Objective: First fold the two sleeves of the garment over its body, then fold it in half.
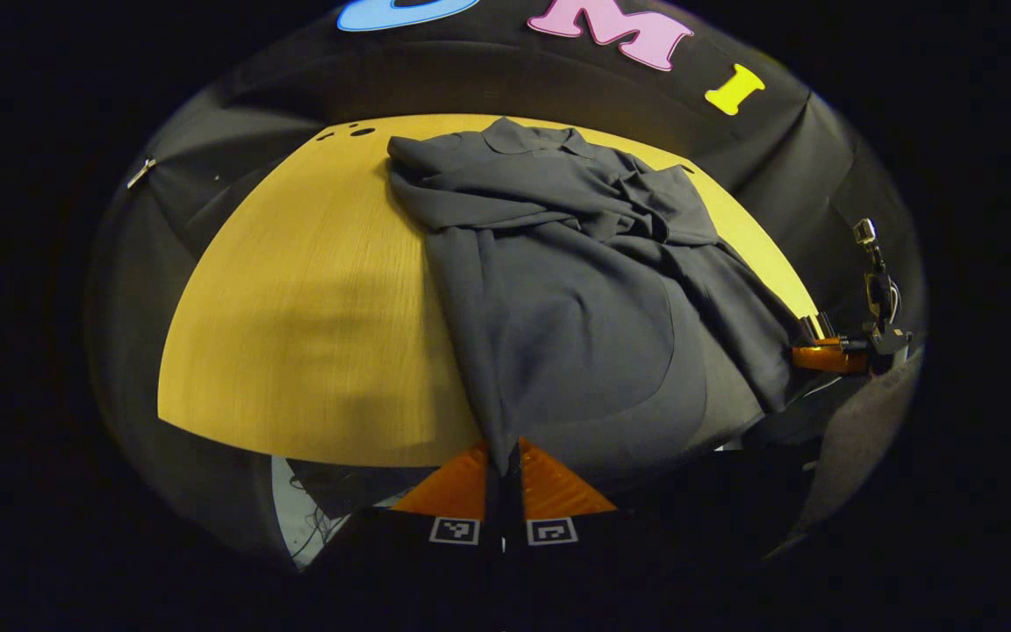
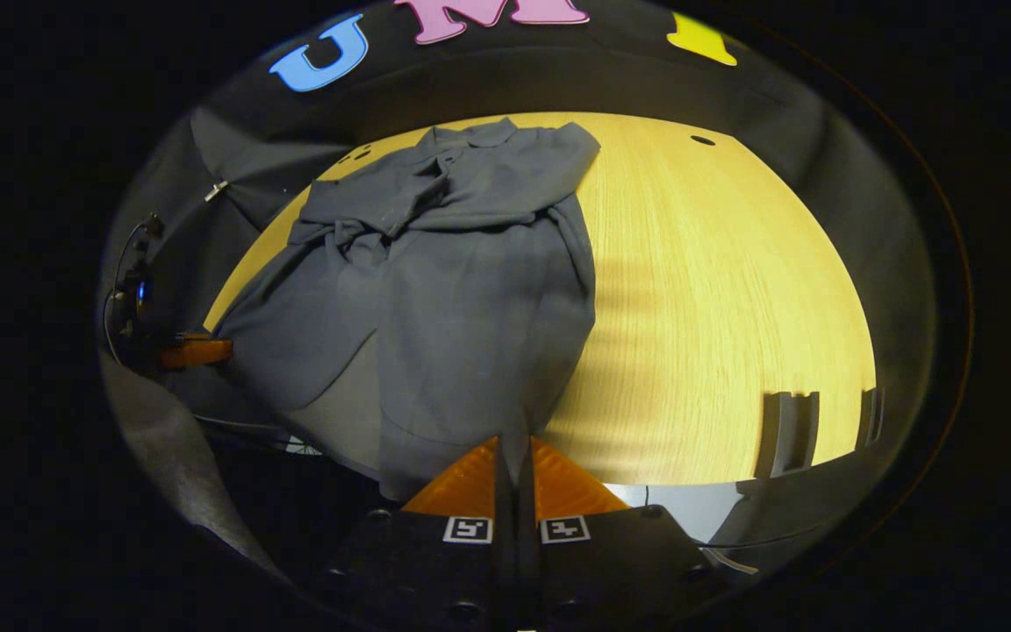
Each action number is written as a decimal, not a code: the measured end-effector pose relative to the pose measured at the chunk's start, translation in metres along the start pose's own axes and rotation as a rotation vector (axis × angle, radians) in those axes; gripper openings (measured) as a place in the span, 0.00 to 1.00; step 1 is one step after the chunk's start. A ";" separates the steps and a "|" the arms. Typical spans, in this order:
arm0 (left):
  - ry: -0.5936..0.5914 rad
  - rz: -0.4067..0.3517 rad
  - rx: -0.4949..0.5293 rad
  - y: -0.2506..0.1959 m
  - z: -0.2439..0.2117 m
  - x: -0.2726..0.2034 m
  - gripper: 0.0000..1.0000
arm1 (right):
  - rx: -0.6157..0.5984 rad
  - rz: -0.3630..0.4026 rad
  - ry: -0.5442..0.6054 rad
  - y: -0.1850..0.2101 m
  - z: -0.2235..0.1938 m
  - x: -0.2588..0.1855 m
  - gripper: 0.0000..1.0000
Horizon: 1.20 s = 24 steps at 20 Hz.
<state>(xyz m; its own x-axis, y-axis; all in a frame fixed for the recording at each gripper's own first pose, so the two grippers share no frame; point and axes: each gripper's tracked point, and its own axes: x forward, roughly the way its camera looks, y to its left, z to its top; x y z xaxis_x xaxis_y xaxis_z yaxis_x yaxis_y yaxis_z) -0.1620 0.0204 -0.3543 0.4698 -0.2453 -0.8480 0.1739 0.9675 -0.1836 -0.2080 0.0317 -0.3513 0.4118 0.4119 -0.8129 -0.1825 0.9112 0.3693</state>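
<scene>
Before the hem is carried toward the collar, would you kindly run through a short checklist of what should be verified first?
1. Left gripper pinching the garment hem corner: ok, fingers closed on cloth.
2. Right gripper pinching the other hem corner: ok, fingers closed on cloth.
3. Both sleeves folded over the body: ok, though bunched and wrinkled near the collar.
4. Hem edge taut between the grippers: cannot tell.
5. Collar end resting on the table: ok.
6. Bare tabletop beside the garment: ok.
</scene>
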 end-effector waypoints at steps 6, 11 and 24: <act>-0.154 0.028 -0.031 -0.003 0.068 -0.028 0.06 | 0.008 -0.003 -0.161 0.011 0.060 -0.024 0.05; -0.287 0.046 -0.027 -0.002 0.145 -0.040 0.05 | 0.013 0.014 -0.297 0.015 0.127 -0.028 0.05; -0.513 0.090 -0.018 0.014 0.291 -0.031 0.05 | -0.016 0.005 -0.551 -0.002 0.297 -0.005 0.05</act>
<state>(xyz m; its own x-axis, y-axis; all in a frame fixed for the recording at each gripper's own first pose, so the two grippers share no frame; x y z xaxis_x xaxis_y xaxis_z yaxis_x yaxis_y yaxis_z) 0.0772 0.0236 -0.1857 0.8466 -0.1547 -0.5092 0.1000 0.9860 -0.1332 0.0555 0.0263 -0.2138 0.8163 0.3573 -0.4538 -0.1975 0.9110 0.3619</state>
